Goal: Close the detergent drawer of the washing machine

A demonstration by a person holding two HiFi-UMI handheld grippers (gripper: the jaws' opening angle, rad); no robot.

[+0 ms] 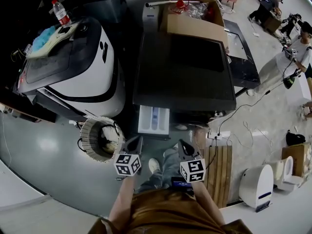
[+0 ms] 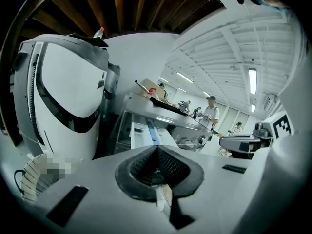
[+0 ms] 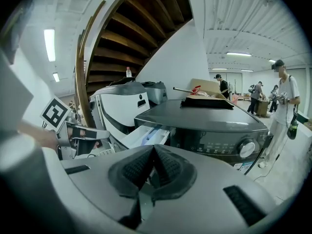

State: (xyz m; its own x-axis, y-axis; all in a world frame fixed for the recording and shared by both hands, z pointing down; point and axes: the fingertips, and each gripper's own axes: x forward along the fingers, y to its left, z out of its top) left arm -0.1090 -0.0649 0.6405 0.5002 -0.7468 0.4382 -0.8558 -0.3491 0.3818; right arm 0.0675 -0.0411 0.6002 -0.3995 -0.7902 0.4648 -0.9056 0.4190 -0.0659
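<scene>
One white detergent drawer [image 1: 153, 120] stands pulled out from the near front of the dark washing machine [image 1: 183, 69], at its left end. Blue inserts show inside the open tray. It is fully out, so the closing push has not begun.

Both grippers hover just near of the drawer, not touching it. The left gripper [image 1: 134, 143] has its jaws pressed together with nothing between them. The right gripper [image 1: 182, 146] is the same, jaws together and empty.

The left gripper looks better placed, being almost in line with the drawer. A sound approach would be to keep the jaws together and set their tips against the middle of the drawer's front face. Then push straight toward the machine, evenly, so the tray does not skew, until the face sits flush.

Left of the machine stands a white appliance [image 1: 83, 62] with a plastic bottle [image 1: 60, 12] at its far edge. A cardboard box [image 1: 195, 13] sits at the machine's far end.

No brand or wording is readable. Panel labels beside the dial [image 3: 248, 149] are too small, and the cubes carry only square markers.
</scene>
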